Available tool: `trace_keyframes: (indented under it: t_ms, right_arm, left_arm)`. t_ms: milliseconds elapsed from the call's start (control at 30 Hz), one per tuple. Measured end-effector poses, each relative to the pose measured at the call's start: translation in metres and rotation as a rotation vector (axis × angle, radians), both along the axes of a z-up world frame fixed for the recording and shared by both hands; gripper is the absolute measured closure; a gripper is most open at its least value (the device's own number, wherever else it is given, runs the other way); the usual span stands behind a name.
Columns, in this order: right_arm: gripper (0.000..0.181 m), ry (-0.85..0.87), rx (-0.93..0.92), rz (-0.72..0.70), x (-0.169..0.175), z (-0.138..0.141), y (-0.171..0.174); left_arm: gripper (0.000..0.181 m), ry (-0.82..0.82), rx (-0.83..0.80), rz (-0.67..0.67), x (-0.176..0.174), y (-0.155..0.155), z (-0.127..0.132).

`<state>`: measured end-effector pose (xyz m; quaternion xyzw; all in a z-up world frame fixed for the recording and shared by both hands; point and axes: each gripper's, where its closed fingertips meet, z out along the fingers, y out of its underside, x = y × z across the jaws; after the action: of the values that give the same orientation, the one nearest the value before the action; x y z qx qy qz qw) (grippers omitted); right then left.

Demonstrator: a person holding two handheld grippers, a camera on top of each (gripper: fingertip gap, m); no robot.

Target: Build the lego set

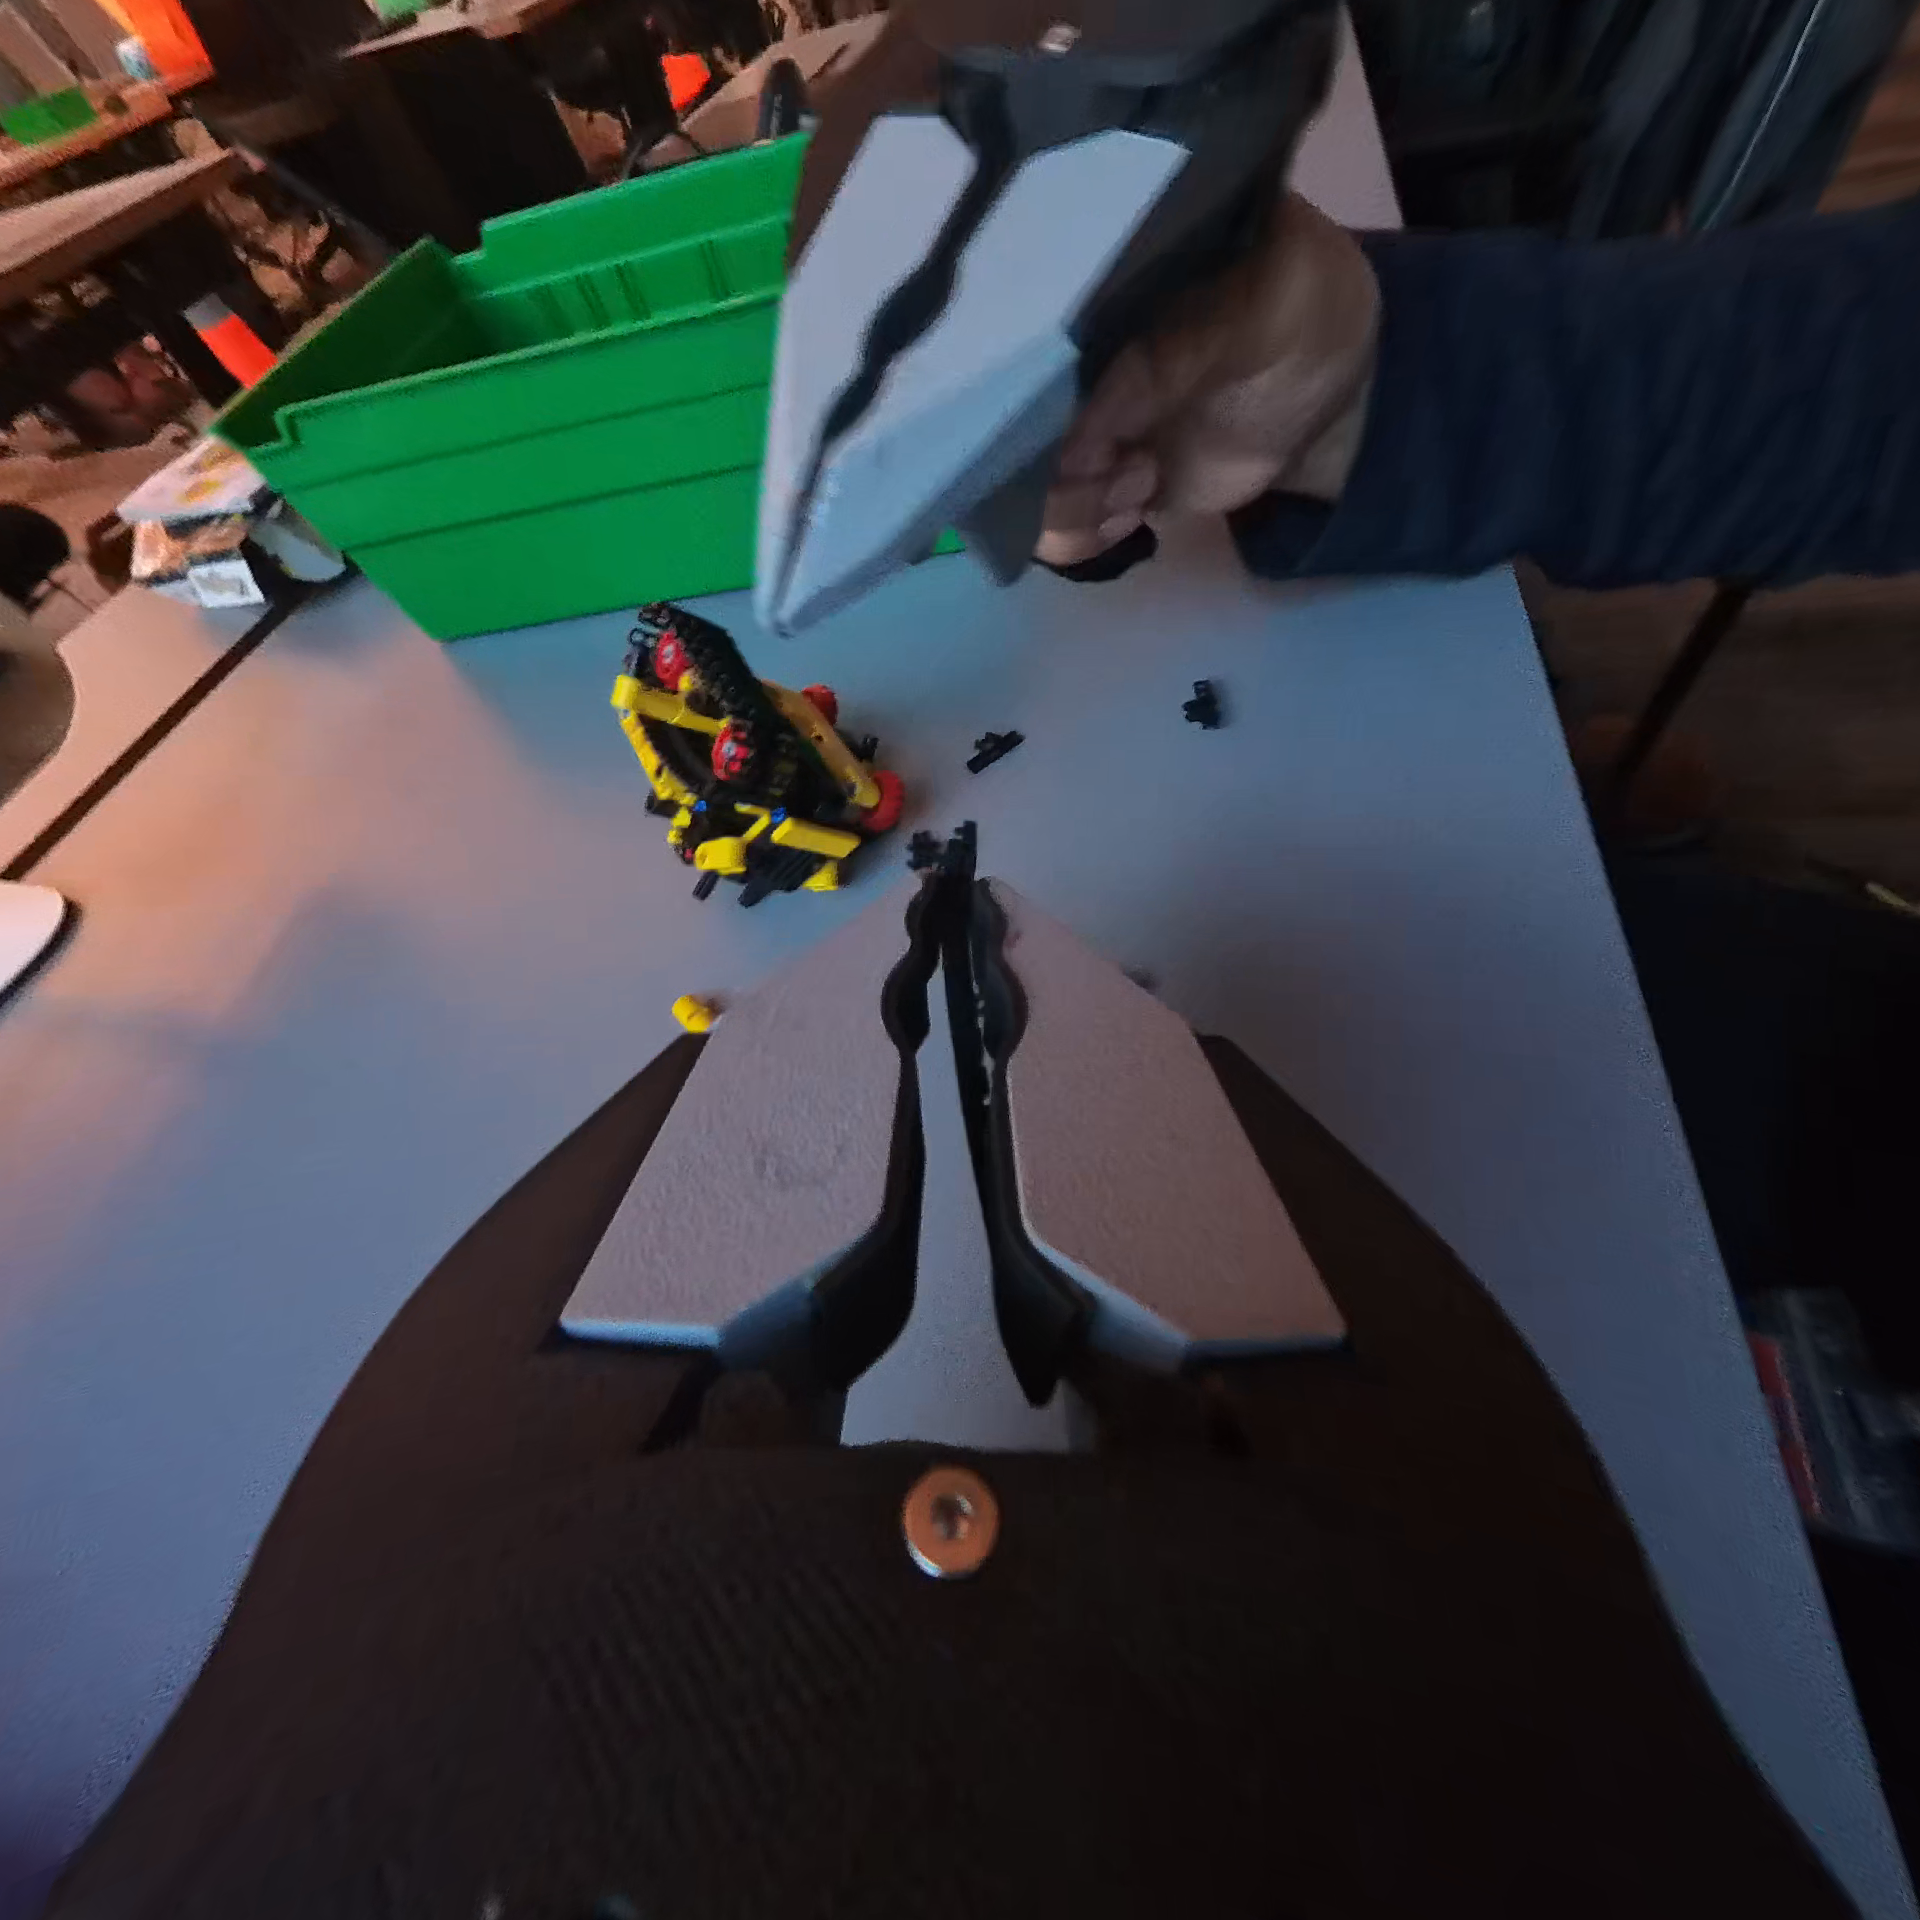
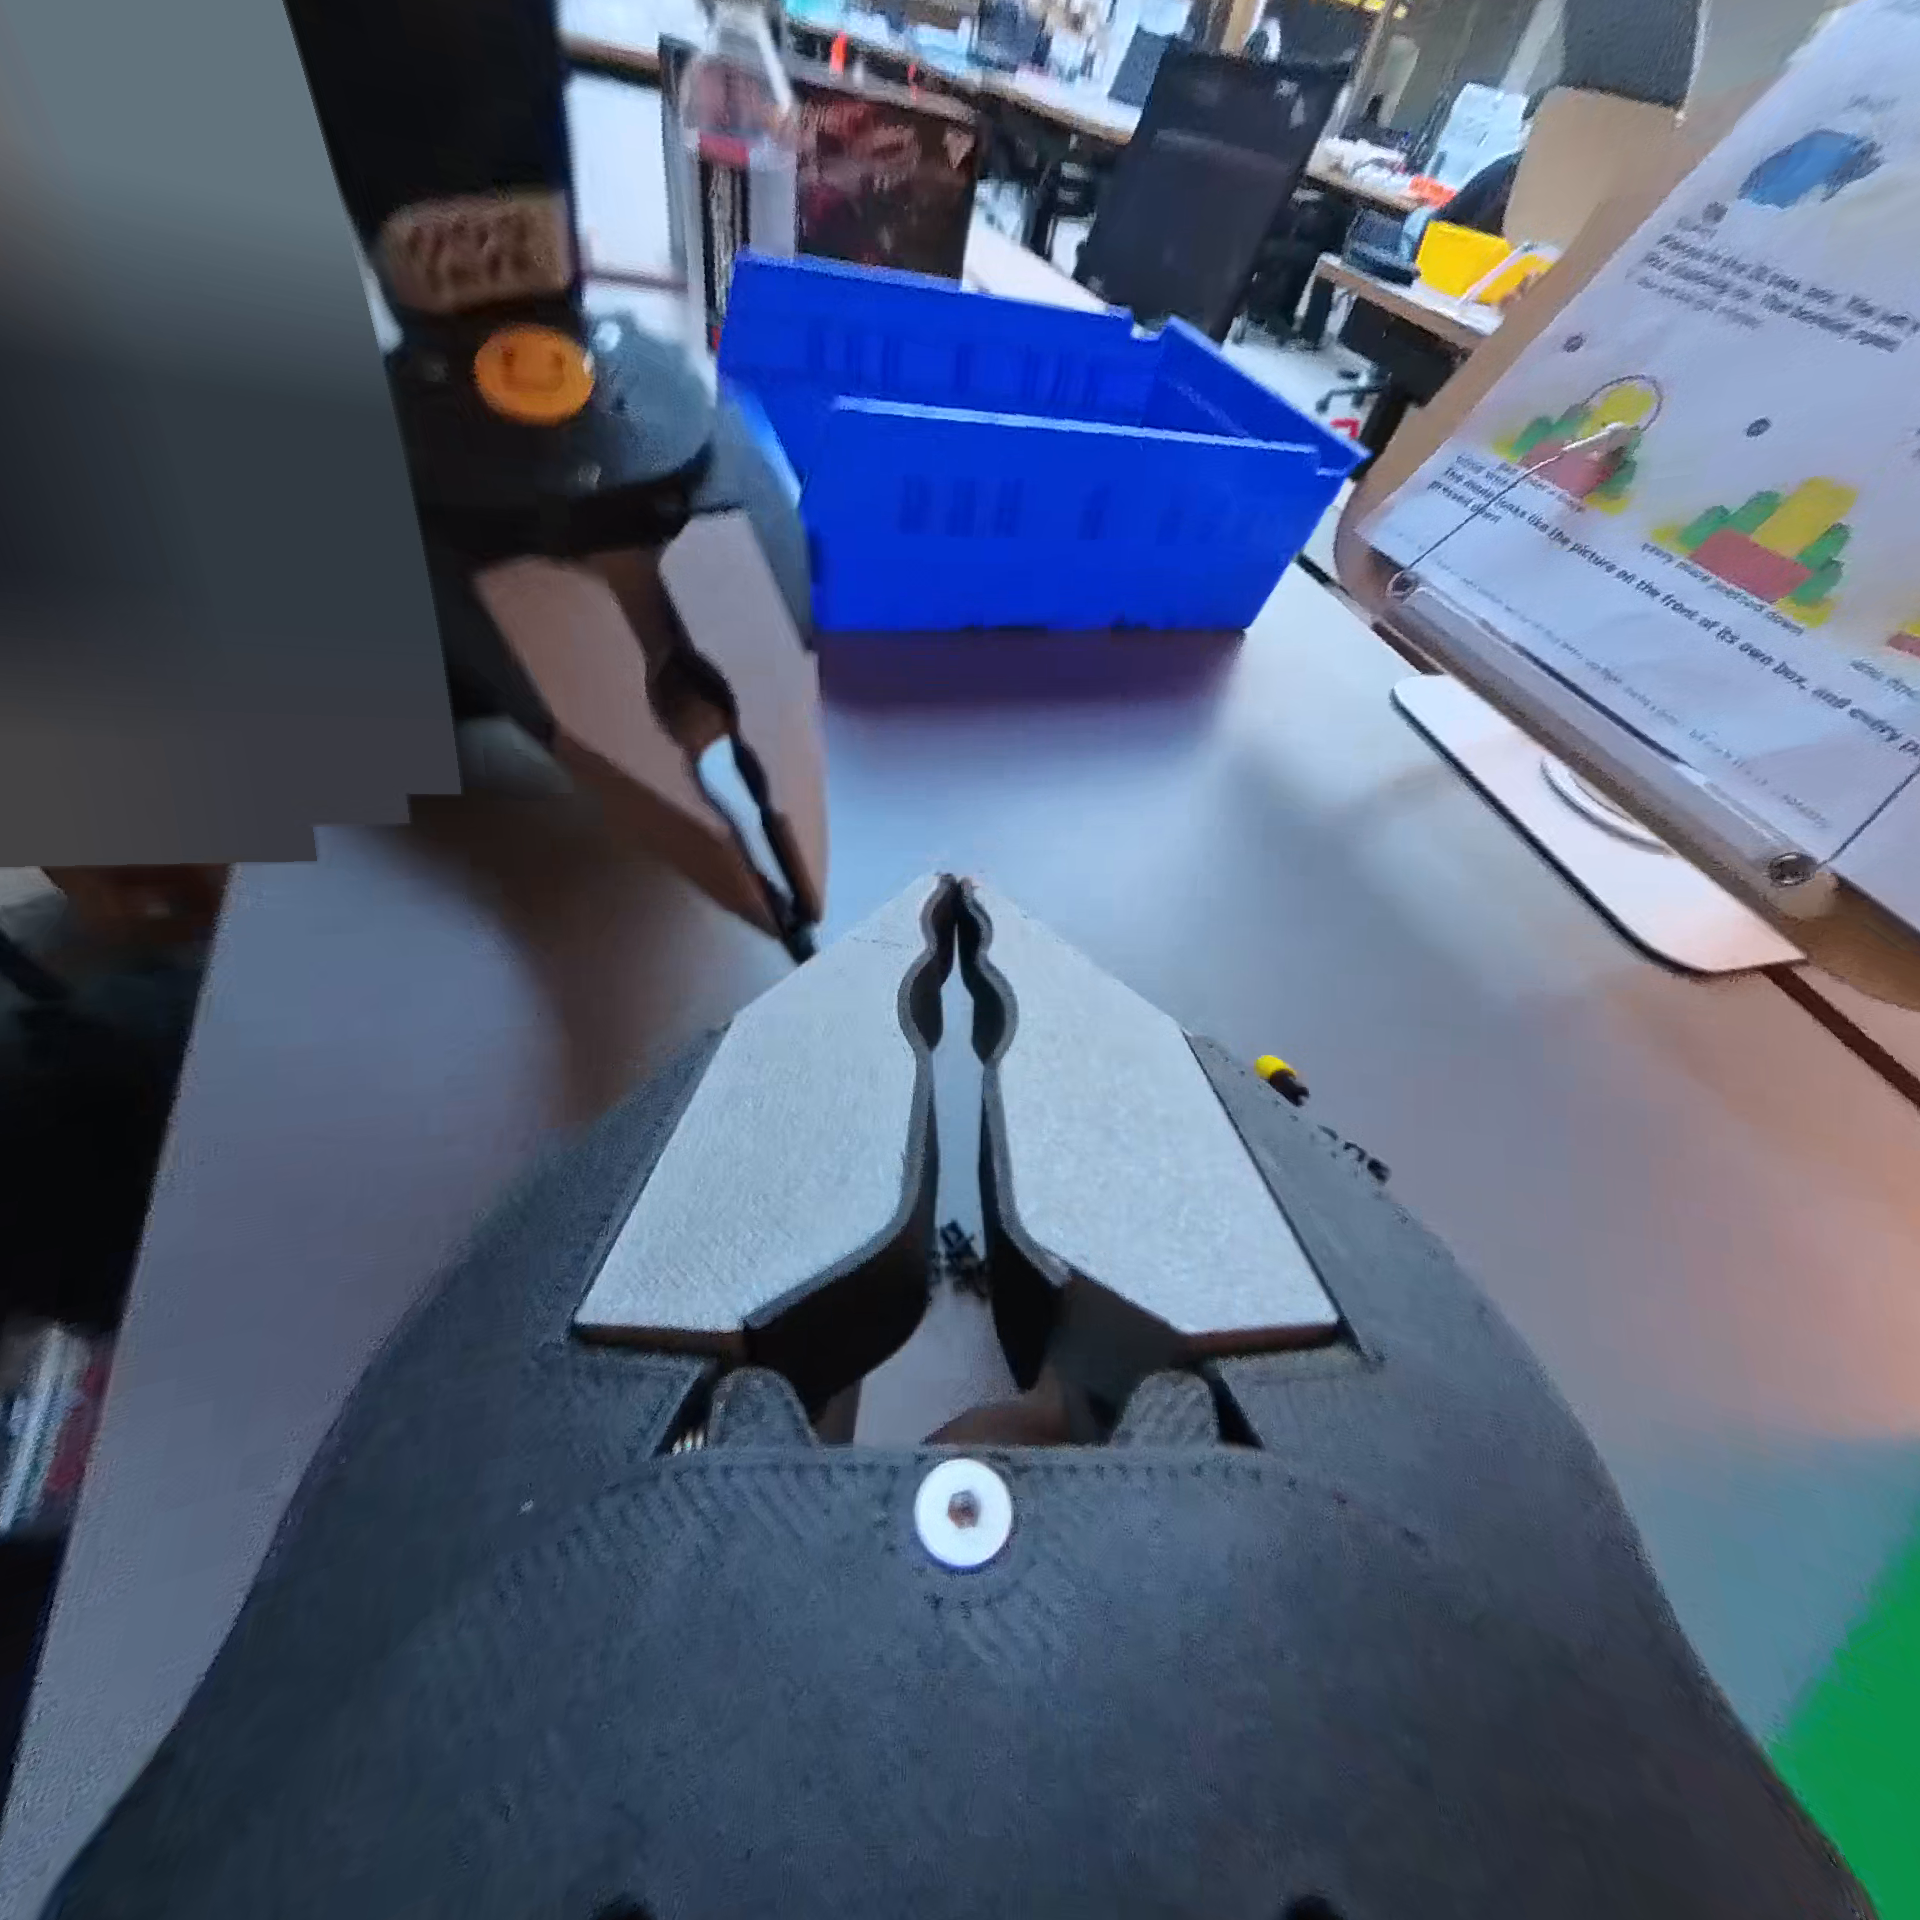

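Grey table fills both views under dim light. Nearest, the left gripper is clamped on a thin black lego strip, whose toothed end pokes past the tips. Beside it a small yellow piece lies half hidden by the finger. Just beyond sits the yellow-and-black lego model, tipped on its side, with loose black bits to its right. Above, the right gripper hangs blurred, its tips together on nothing visible. A green bin stands behind, partly cut off. Opposite, a blue bin and an instruction sheet are smeared.
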<state>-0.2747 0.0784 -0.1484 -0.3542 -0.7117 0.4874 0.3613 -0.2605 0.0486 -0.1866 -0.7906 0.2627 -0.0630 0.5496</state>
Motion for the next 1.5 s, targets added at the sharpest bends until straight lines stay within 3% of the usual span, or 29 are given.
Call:
trace_keyframes:
  t_ms: [133, 300, 467, 600, 1067, 1333, 1400, 1433, 1500]
  right_arm:
    - [0.181, -0.058, 0.079, 0.036, 0.0, -0.02, -0.009]
    - [0.181, -0.128, 0.115, 0.076, 0.001, -0.037, -0.016]
    - [0.167, -0.111, 0.102, 0.135, 0.005, -0.035, -0.029]
    - [0.179, -0.092, 0.125, 0.151, 0.005, -0.035, -0.035]
    - [0.18, -0.063, 0.104, 0.173, 0.009, -0.027, -0.038]
    - [0.181, -0.075, 0.054, 0.033, -0.006, -0.025, -0.027]
    - [0.181, -0.099, 0.197, -0.105, -0.015, -0.04, -0.002]
    - [0.181, -0.111, 0.169, -0.06, -0.012, -0.042, -0.008]
    - [0.181, -0.139, 0.06, 0.026, -0.007, -0.042, -0.023]
  left_arm:
    - [0.18, -0.09, -0.015, 0.036, -0.013, 0.001, 0.005]
    - [0.18, -0.06, 0.002, 0.038, -0.013, 0.001, 0.007]
    - [0.18, -0.058, 0.006, 0.014, -0.009, 0.0, 0.007]
    - [0.18, -0.039, -0.001, -0.02, -0.002, -0.002, 0.004]
    - [0.18, -0.037, -0.011, -0.021, -0.002, -0.003, 0.003]
    - [0.181, 0.008, 0.012, 0.033, -0.009, -0.001, 0.006]
    - [0.181, -0.103, 0.038, -0.092, 0.015, -0.009, 0.017]
    - [0.181, -0.115, 0.044, -0.097, 0.022, -0.009, 0.02]
    - [0.181, 0.065, 0.048, 0.025, 0.002, 0.002, 0.009]
